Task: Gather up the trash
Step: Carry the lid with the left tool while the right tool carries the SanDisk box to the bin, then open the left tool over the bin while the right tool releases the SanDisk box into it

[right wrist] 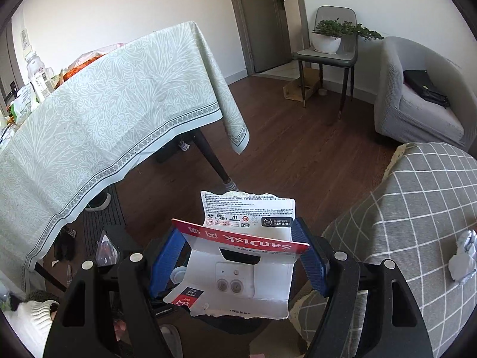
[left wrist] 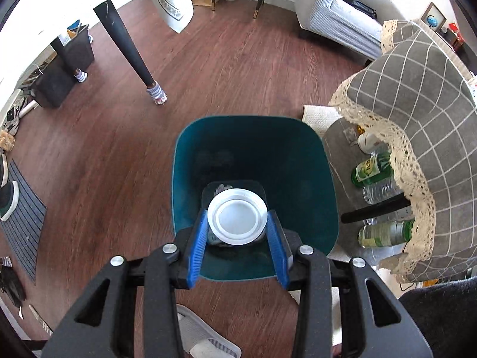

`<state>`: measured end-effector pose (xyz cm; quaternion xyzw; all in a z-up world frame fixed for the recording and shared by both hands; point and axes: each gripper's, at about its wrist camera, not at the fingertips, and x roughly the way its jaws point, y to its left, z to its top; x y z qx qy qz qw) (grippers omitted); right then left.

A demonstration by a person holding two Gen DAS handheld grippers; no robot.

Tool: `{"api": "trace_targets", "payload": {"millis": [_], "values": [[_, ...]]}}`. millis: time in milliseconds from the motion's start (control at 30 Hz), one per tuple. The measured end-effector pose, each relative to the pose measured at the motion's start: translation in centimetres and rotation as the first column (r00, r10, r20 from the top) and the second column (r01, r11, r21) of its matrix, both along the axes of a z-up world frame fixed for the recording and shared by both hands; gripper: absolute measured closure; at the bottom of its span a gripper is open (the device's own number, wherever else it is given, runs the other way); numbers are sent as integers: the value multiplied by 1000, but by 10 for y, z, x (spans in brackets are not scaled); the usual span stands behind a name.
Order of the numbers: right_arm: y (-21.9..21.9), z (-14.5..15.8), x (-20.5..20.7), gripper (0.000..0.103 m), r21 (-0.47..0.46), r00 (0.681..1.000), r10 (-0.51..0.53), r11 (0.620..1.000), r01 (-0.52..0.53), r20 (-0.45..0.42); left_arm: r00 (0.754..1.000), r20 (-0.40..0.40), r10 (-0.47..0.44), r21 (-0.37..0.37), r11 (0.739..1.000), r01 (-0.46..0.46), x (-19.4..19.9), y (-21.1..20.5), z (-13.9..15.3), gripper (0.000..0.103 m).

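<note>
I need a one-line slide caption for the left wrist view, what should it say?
Left gripper holds a white plastic lid above the open teal trash bin on the wooden floor.

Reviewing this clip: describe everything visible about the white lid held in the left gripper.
The white lid is a round, thin plastic disc, apparently translucent, with a raised inner ring and a flat outer flange. It sits between the blue pads of the left gripper, whose jaws are closed on its opposite edges, its face turned toward the camera. It is held above the opening of the teal bin, not yet dropped. Something dark shows right behind it; whether it is joined to the lid is unclear.
</note>
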<state>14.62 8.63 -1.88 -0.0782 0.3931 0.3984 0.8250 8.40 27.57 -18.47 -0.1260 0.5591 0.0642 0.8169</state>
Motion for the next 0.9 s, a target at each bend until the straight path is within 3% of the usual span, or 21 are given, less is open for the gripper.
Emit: {"api": "trace_targets", "payload": {"millis": [567, 667, 900], "values": [[58, -49, -8, 29, -99, 995, 70, 992, -76, -68, 997, -55, -57, -57, 997, 54, -11, 7, -28, 60], [66, -57, -8, 29, -119, 994, 77, 989, -86, -77, 995, -76, -57, -39, 998, 54, -11, 5, -30, 52], [78, -74, -5, 29, -159, 993, 70, 984, -85, -92, 999, -27, -20, -48, 999, 19, -18, 20, -16, 44]]}}
